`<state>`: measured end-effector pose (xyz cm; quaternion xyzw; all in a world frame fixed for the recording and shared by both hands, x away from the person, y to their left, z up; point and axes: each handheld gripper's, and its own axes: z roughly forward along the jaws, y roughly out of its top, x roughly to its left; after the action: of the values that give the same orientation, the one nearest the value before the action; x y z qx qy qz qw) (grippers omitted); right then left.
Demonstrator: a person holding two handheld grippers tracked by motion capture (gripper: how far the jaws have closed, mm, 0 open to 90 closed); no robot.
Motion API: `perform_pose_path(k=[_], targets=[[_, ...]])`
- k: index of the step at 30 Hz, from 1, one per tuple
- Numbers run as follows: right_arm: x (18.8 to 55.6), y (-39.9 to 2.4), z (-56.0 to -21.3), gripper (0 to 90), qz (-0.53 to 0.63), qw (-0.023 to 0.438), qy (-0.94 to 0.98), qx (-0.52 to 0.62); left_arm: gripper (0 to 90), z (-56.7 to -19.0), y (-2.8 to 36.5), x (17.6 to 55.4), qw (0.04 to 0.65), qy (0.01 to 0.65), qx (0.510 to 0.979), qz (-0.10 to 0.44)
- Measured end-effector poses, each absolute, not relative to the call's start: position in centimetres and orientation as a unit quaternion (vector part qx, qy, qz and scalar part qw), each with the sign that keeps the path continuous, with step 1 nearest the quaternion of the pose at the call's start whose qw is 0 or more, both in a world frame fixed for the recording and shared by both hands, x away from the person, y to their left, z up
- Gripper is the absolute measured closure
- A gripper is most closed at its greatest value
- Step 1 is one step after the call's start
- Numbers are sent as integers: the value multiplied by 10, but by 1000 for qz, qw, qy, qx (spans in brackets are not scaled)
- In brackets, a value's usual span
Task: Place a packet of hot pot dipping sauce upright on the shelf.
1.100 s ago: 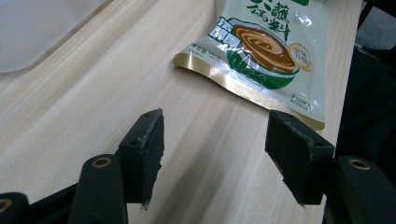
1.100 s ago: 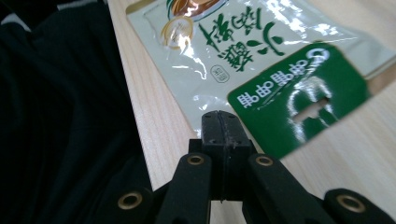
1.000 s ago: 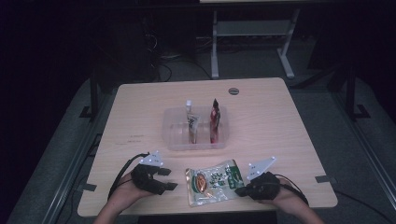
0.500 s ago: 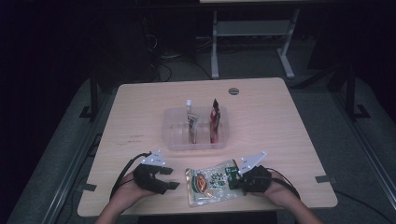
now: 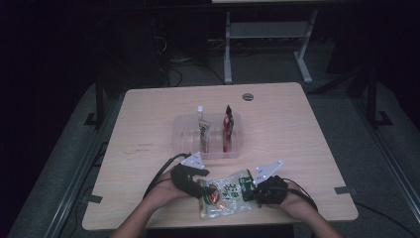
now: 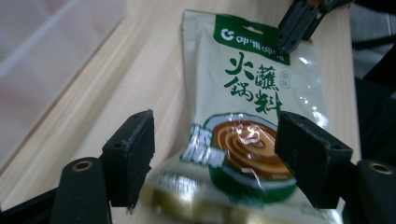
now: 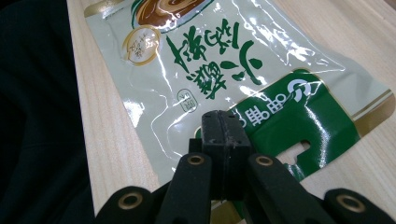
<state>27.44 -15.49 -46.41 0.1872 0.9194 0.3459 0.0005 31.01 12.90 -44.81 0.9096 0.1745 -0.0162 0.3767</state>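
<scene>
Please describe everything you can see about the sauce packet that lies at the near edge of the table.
The sauce packet is a flat, glossy plastic pouch, pale with a green band at its top, green Chinese lettering and a picture of a bowl of brown sauce. It lies face up on the wooden table, in front of the clear tray. The right gripper is shut on its green top edge, beside the hanging slot. The left gripper has just been opening its jaws; they stand on either side of the bottom end, and the pads do not press it.
</scene>
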Motion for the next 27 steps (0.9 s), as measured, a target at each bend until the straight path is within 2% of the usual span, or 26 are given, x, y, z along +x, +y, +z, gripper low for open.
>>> perform_pose_path(k=[9,13,17,23,27], targets=[[274,-155,-464,898,345,1,920,188,264,-461,117,310,347,141,927,-33],[273,-155,-464,898,346,0,919,192,256,-462,115,305,347,133,928,-22],[273,-155,-464,898,346,-1,918,193,287,-462,113,301,346,125,930,-10],[273,-155,-464,898,344,2,918,198,465,-461,109,292,339,113,934,24],[272,-155,-463,897,343,-6,916,207,674,-461,111,293,344,115,931,33]])
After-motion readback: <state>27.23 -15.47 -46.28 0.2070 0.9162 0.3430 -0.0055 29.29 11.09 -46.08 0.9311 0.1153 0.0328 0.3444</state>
